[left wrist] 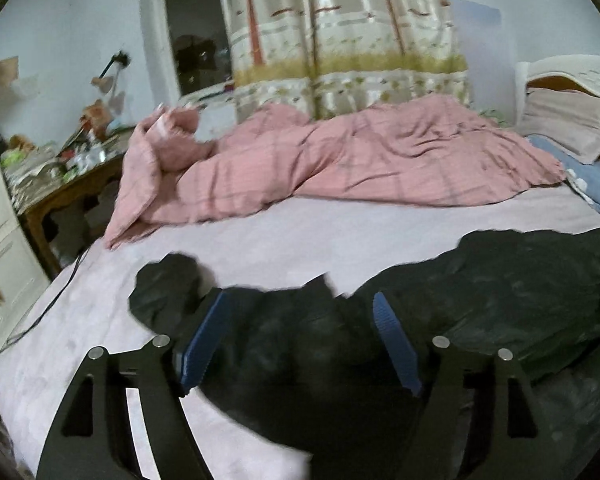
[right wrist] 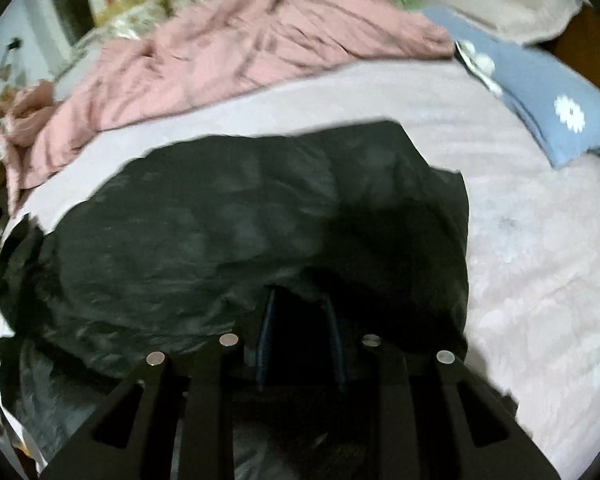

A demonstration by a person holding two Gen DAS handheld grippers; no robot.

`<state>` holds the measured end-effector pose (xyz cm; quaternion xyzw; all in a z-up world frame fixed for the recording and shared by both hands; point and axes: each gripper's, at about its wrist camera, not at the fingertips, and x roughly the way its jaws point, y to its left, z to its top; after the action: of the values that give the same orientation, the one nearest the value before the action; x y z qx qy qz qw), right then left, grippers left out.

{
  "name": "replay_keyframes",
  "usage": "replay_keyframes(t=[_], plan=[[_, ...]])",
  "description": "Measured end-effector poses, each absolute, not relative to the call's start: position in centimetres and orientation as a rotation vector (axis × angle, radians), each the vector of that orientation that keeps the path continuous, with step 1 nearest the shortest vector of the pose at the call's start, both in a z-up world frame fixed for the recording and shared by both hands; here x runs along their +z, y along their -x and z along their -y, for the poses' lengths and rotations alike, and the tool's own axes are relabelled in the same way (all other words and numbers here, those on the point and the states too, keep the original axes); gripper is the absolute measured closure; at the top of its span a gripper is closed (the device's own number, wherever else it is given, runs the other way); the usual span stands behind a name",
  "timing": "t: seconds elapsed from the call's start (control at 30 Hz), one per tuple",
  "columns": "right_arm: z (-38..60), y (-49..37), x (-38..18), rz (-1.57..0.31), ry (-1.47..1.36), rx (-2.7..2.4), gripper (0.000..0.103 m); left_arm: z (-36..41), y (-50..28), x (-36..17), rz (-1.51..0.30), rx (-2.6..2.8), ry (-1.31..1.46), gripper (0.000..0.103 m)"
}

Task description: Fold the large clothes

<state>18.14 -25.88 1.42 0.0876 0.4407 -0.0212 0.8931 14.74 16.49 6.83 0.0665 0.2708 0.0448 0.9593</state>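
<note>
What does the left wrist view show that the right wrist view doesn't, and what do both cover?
Left wrist only: the left gripper, jaws wide apart above the black garment, plus the cluttered wooden table and the window.

Right wrist only: the right gripper, narrowly set with its tips under a fold of the garment; whether they pinch it is unclear.

Both: the garment, pink duvet, blue pillow and bedsheet.

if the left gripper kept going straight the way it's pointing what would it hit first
Most likely the black garment lying on the bed: the left gripper is open with the dark fabric spread right ahead of its fingertips. Beyond it comes the pale sheet, though depth is hard to judge.
</note>
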Motion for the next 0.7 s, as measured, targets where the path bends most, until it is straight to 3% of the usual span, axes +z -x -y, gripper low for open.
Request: replay_keyframes(t=[0.13,0.33,0.53,0.7], plan=[[22.9,-16.0,3.6,-0.825,-0.111,0.000,0.076,-20.6,-15.0,5.7,-0.597,0.143,-0.027,0.021],[18.2,-13.2,6.4,-0.689,0.018,0.059,0.076,-26.5,-15.6,2.8,-0.634,0.269,0.085,0.019],[15.4,-12.1,5.5,-0.705,0.044,0.124,0.076,-31.4,-17.1,-0.2,-0.684,0.245,0.296,0.019],[14.3,-11.3,3.8,-0.729,0.101,0.118,0.076,-31.3,-18.9,-0.6,-0.681,0.189,0.309,0.022]])
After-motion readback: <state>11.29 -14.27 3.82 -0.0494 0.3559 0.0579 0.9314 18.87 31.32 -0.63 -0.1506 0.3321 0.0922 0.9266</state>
